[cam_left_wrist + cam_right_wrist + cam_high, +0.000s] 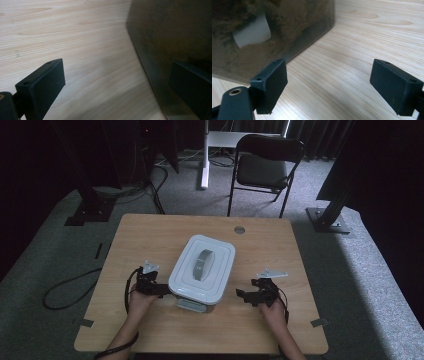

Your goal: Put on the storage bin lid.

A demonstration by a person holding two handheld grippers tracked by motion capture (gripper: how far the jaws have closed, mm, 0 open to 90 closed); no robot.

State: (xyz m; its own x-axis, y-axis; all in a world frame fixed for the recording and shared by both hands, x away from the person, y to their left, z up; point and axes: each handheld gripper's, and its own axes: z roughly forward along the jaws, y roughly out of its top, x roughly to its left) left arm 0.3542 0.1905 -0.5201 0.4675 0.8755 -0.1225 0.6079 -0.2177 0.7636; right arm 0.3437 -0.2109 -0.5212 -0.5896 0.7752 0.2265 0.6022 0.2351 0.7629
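Box [202, 270] sat near the middle of the table [140, 235], slightly toward the near edge, long axis running near-left to far-right. White lid [220, 251] was on, with a grey handle [202, 264] along its centre. Box walls were dark and see-through; in the right gripper view the box [294, 27] showed brown furry contents and a white label [252, 31] behind the wall.

Left gripper [159, 289] was at the box's near-left corner, held in the left hand [140, 301]. In the left gripper view its jaws stood wide apart: one over bare table [87, 50], the other close against the dark box wall [170, 32]. Contact between that jaw and the wall could not be confirmed. Nothing was clamped.

Right gripper [246, 295] was to the right of the box, near it but apart, held in the right hand [274, 309]. In its own view the jaws were wide apart over bare wood [362, 32] with nothing between them; the box corner lay just beyond the left jaw.

A chair [265, 165] stood on the carpet beyond the far edge.
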